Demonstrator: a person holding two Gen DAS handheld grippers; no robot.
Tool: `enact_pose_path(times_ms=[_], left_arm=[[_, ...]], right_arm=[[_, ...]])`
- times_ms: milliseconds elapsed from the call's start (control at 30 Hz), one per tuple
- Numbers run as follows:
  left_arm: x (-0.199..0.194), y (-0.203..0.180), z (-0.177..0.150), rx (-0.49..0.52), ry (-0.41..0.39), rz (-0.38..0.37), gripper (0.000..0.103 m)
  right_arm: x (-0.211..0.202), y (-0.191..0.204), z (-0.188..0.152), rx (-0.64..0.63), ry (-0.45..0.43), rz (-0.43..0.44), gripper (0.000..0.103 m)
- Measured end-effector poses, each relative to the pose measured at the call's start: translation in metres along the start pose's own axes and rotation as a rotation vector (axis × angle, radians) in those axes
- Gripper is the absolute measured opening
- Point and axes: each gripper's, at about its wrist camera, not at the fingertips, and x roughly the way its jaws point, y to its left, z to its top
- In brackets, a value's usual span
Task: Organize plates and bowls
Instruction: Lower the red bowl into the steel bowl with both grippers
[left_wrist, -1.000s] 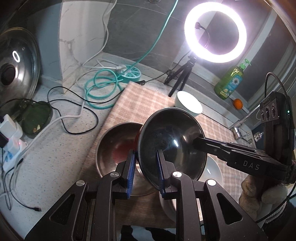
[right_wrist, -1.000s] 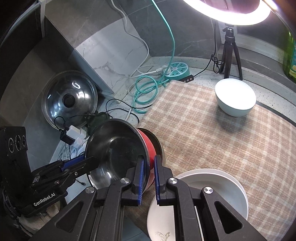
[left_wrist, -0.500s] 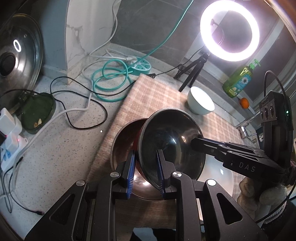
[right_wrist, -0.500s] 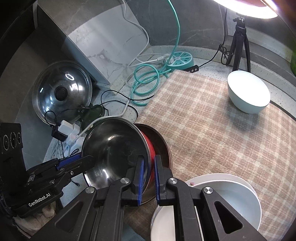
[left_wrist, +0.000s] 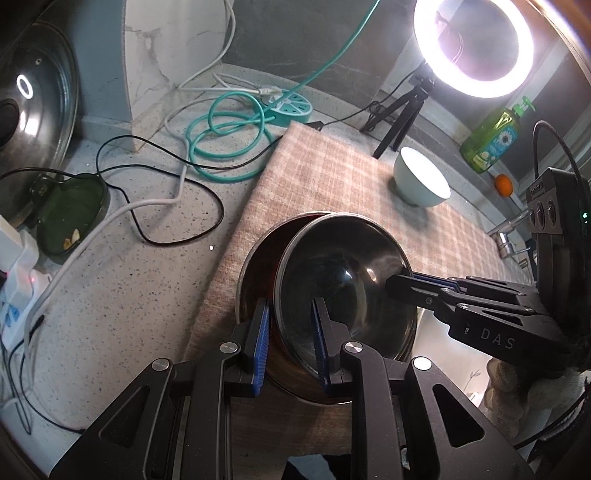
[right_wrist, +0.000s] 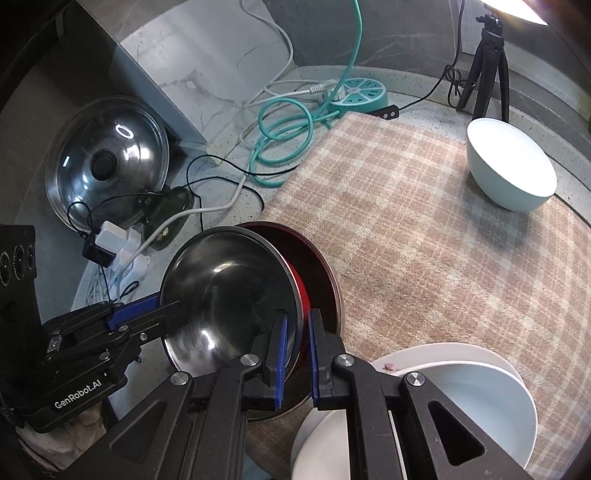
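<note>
A steel bowl (left_wrist: 343, 295) with a red outside (right_wrist: 301, 295) hangs tilted between both grippers. My left gripper (left_wrist: 290, 343) is shut on its near rim. My right gripper (right_wrist: 297, 354) is shut on the opposite rim and shows in the left wrist view as a black arm (left_wrist: 424, 290). The bowl sits partly inside a larger steel bowl (left_wrist: 251, 273) on the checked cloth (right_wrist: 424, 240). White plates (right_wrist: 461, 398) are stacked beside it on the right. A pale blue bowl (right_wrist: 509, 170) stands at the far end of the cloth.
A ring light on a tripod (left_wrist: 402, 118) stands behind the cloth, next to a green soap bottle (left_wrist: 495, 140). A teal power strip (right_wrist: 364, 94) with coiled cable, loose wires, a pot lid (right_wrist: 107, 166) and a dark green dish (left_wrist: 70, 218) crowd the counter on the left.
Both grippers have come down with the steel bowl, which now dips into the larger bowl instead of hanging above it. The grips are unchanged.
</note>
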Motion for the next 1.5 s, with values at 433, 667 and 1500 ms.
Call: enact_pose_path(times_ms=[433, 667, 1500], left_arm=[[0.015, -0.010, 0.004, 0.119, 0.046, 0.086, 0.020], [0.022, -0.012, 0.004, 0.142, 0.064, 0.097, 0.020], [0.027, -0.016, 0.006, 0.205, 0.093, 0.126, 0.020]], right_arm=[[0.011, 0.004, 0.001, -0.040, 0.039, -0.037, 0.010], [0.013, 0.005, 0.003, -0.060, 0.055, -0.062, 0.010], [0.020, 0.017, 0.011, -0.136, 0.124, -0.114, 0.013]])
